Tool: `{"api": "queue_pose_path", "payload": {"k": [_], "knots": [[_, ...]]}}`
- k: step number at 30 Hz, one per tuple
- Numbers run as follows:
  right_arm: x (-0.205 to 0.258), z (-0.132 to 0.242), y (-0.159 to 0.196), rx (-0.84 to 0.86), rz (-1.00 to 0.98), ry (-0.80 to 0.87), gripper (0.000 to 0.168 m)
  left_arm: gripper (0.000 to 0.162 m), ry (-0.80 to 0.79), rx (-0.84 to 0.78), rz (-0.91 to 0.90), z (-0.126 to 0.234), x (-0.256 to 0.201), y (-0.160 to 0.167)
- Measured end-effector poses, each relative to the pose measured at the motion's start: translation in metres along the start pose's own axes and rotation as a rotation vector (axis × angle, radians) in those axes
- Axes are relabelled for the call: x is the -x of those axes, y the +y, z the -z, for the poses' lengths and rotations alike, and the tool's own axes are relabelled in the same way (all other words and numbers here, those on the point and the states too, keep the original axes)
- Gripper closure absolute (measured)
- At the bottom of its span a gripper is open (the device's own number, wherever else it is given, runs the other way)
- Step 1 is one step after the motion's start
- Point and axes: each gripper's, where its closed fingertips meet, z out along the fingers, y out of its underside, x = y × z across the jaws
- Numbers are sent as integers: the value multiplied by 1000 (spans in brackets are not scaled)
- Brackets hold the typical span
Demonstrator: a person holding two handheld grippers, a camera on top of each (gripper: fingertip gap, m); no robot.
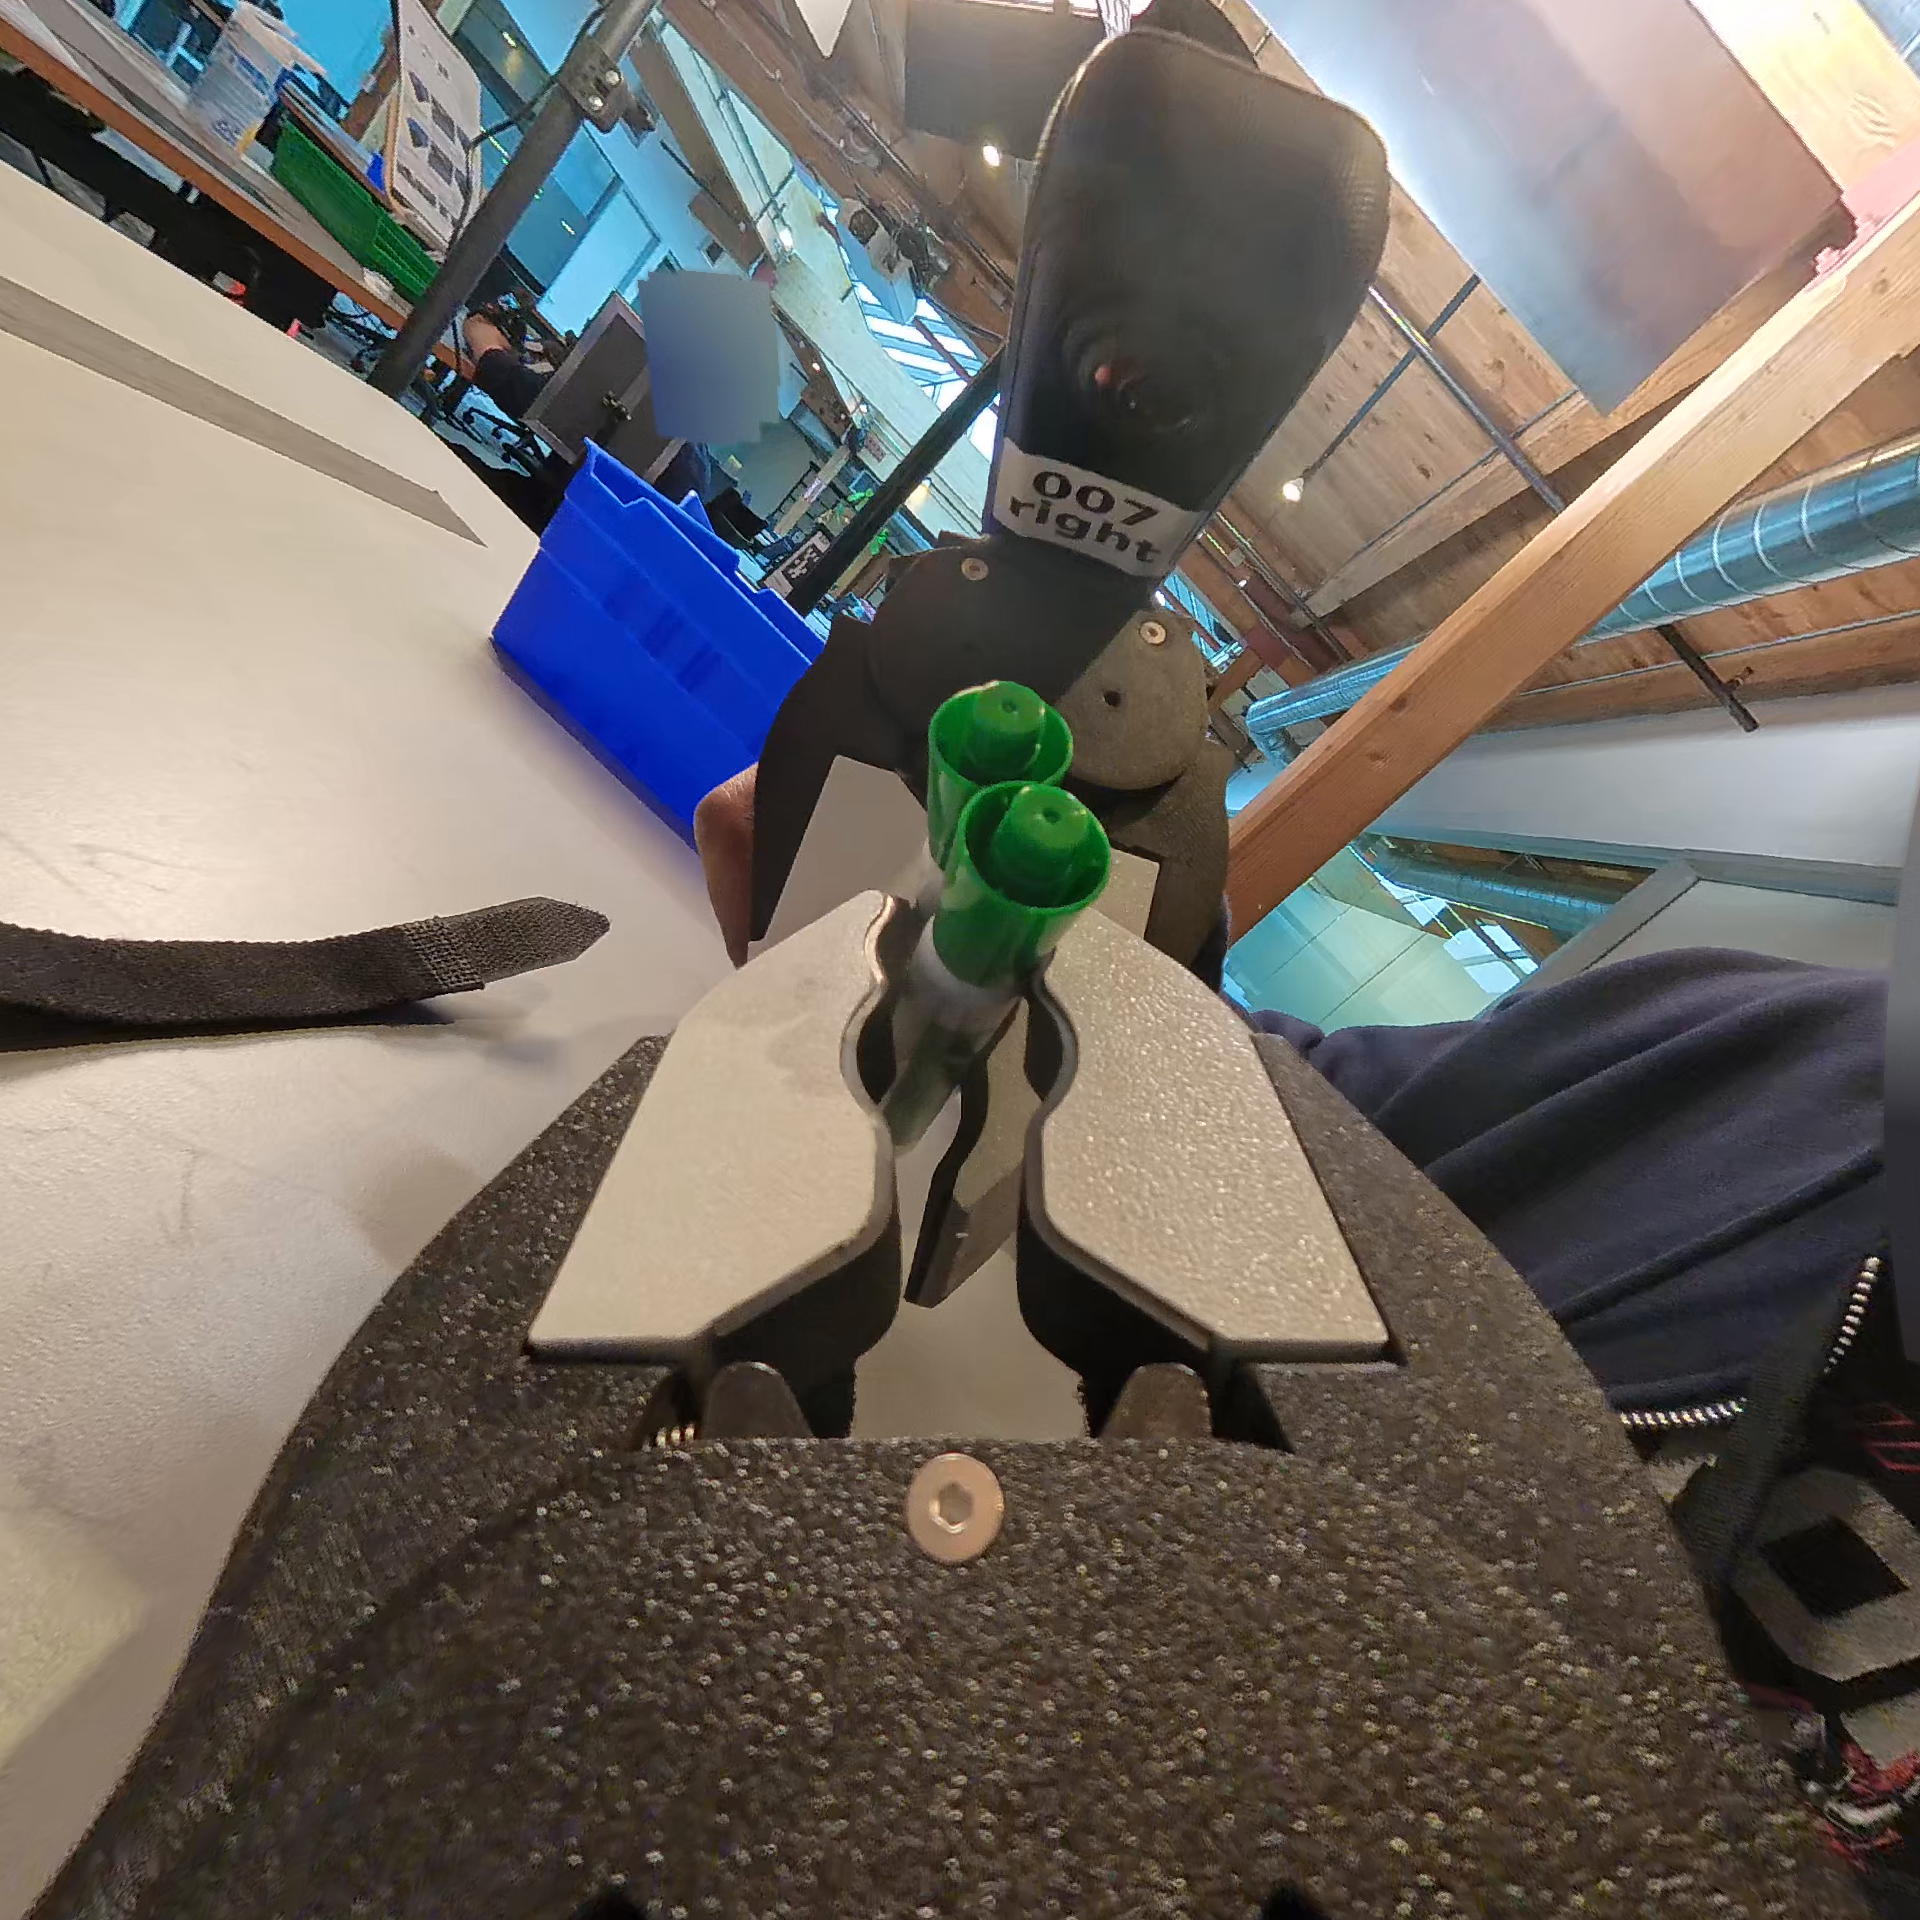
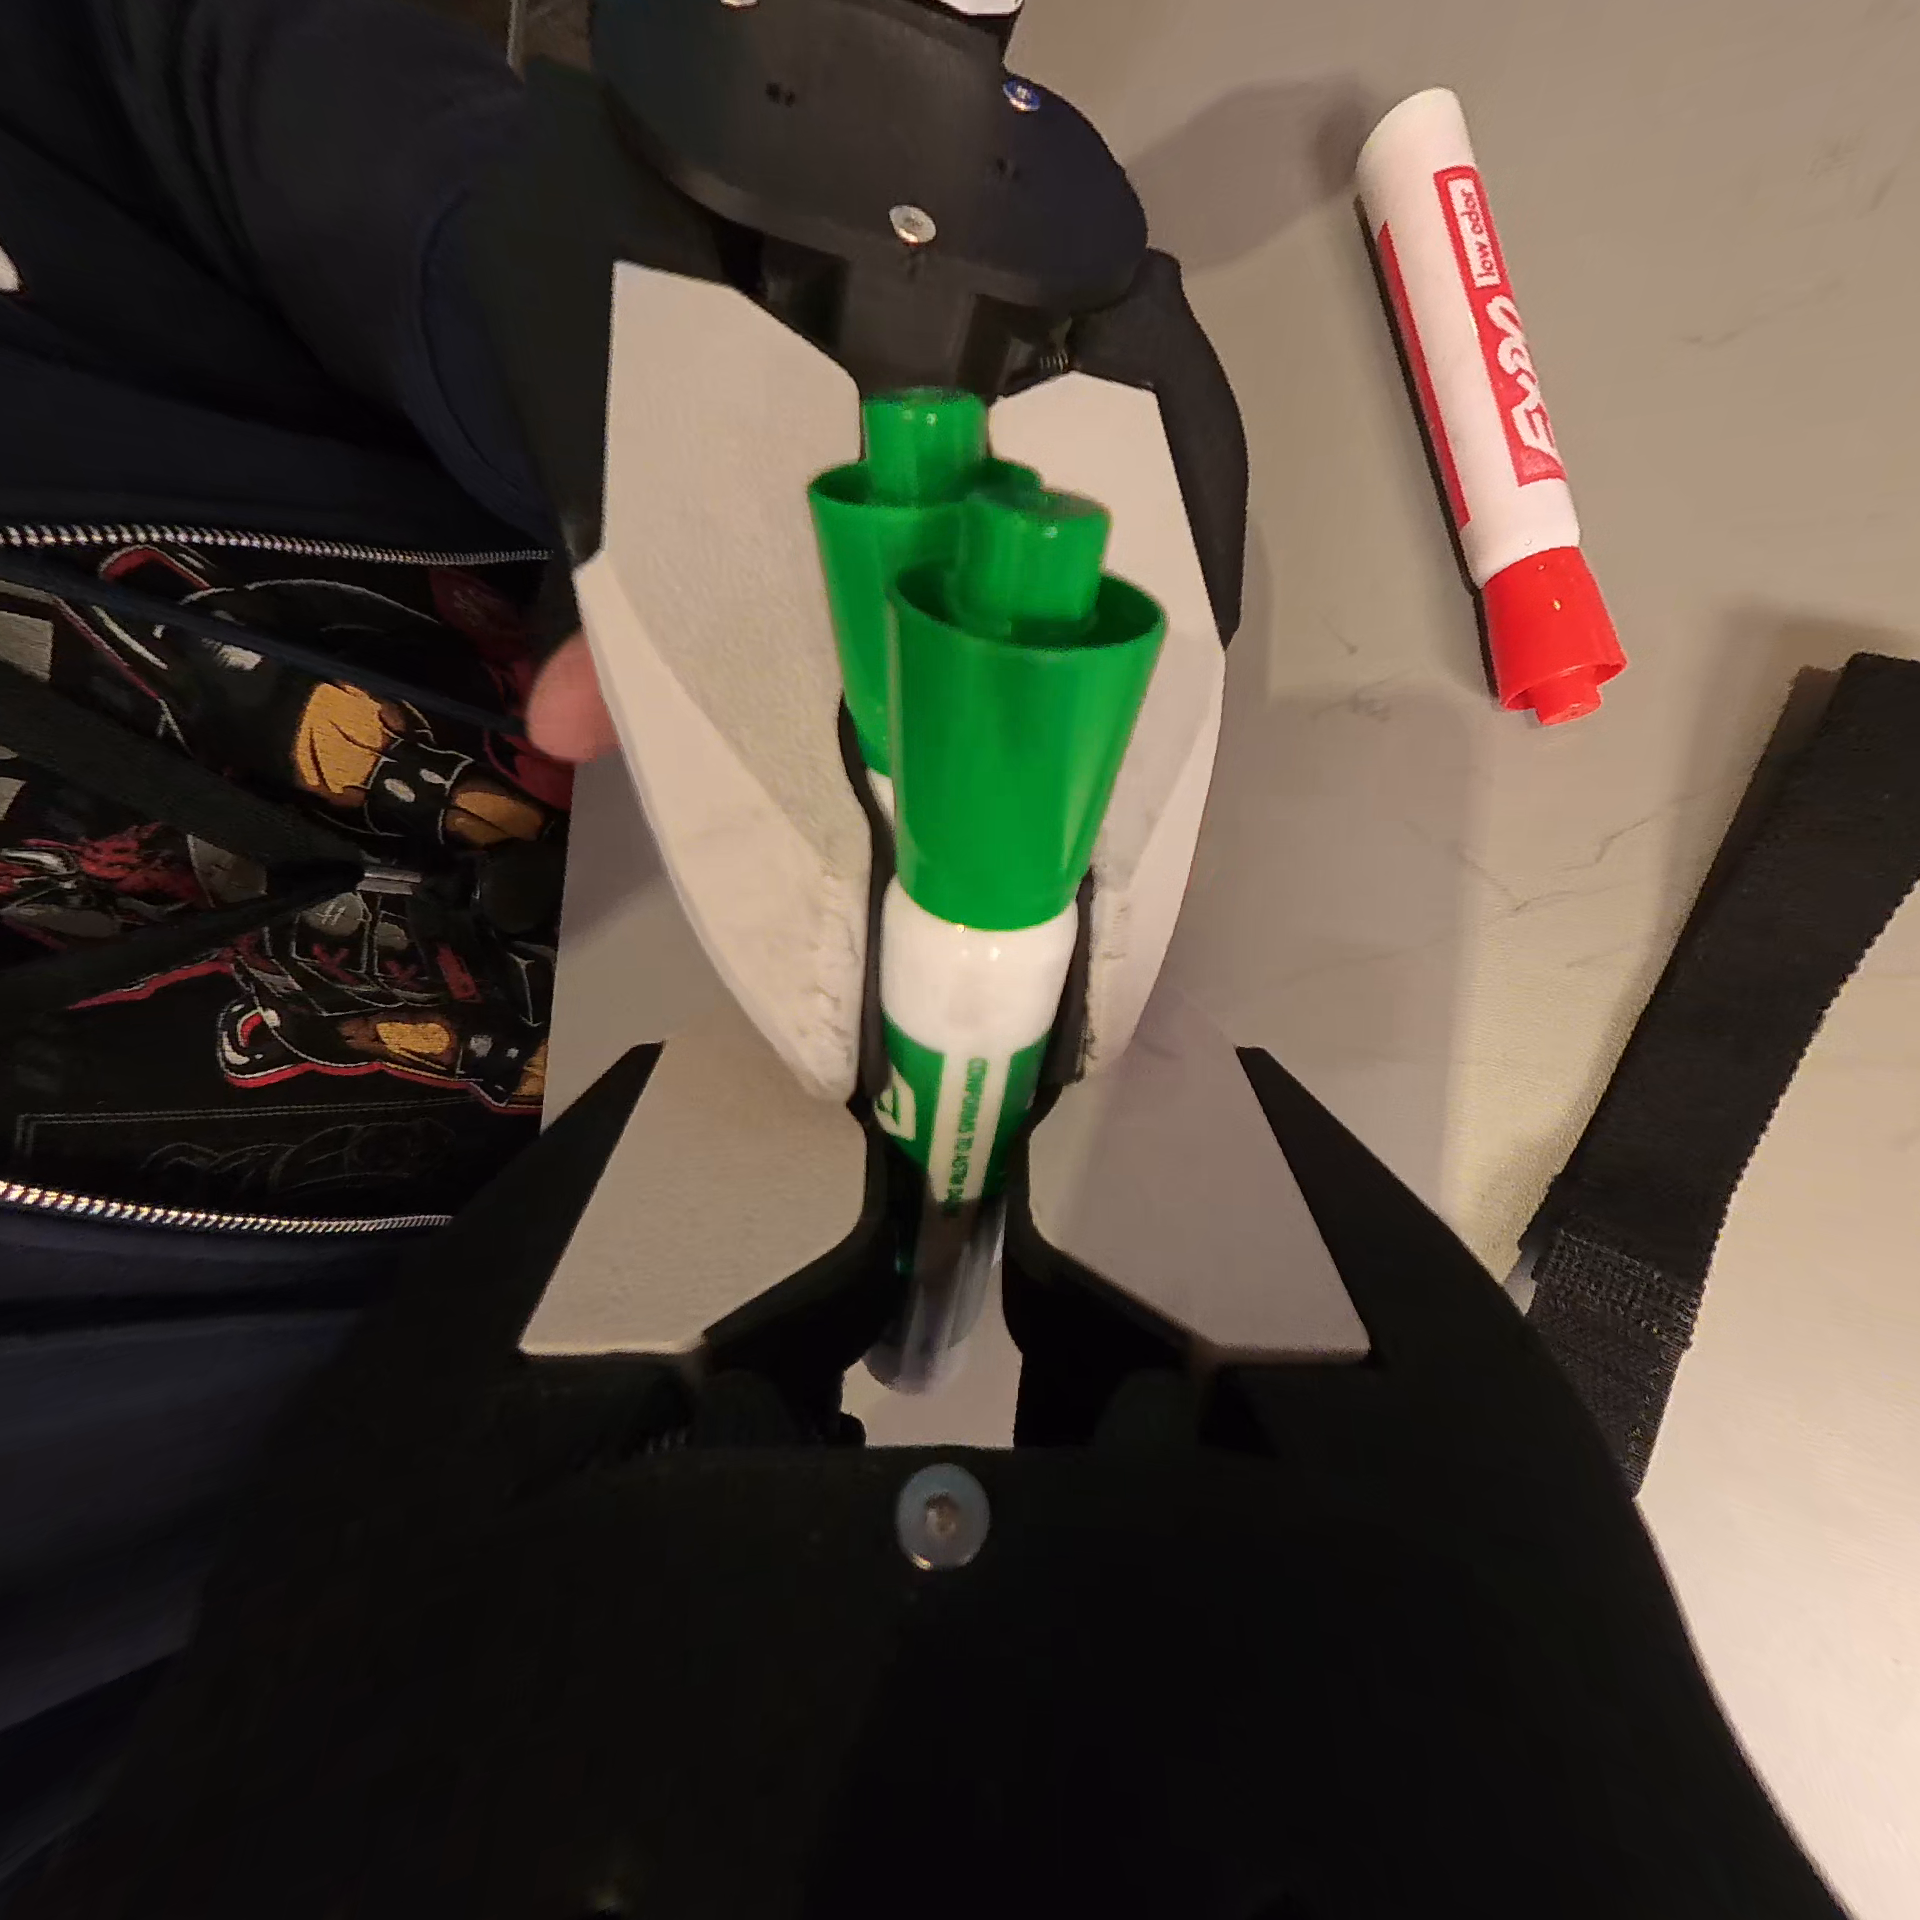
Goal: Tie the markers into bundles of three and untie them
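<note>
Two green-capped markers are held side by side above the table, caps toward both cameras. My left gripper is shut on them with its grey pads around the barrels. In the right wrist view the markers stand in the middle, with the left gripper reaching in from the top. My right gripper is shut on the lower end of the same markers. A red-capped marker lies loose on the table at the upper right. A black strap lies flat to the right and also shows in the left wrist view.
A blue plastic bin stands on the pale table behind the grippers. The right gripper's black housing faces the left camera. A person's dark jacket fills the left side, close to the table edge.
</note>
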Motion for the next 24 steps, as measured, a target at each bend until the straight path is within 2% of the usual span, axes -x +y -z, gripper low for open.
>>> {"api": "queue_pose_path", "payload": {"k": [5, 9, 14, 19, 24], "knots": [[-7, -1, 3, 13, -15, 35, 147, 142, -59, 2, 49, -1, 7, 0], [-24, 2, 5, 26, -20, 154, 131, 143, -121, -55, 242, 4, 24, 0], [-30, 1, 7, 54, -7, 217, 127, 144, -183, -76, 270, 6, 29, 1], [-31, 0, 16, 129, 24, 262, 118, 143, -128, -26, 370, 1, 26, 9], [-33, -3, 25, 178, -4, 268, 120, 141, -120, -47, 415, 0, 30, 14]]}}
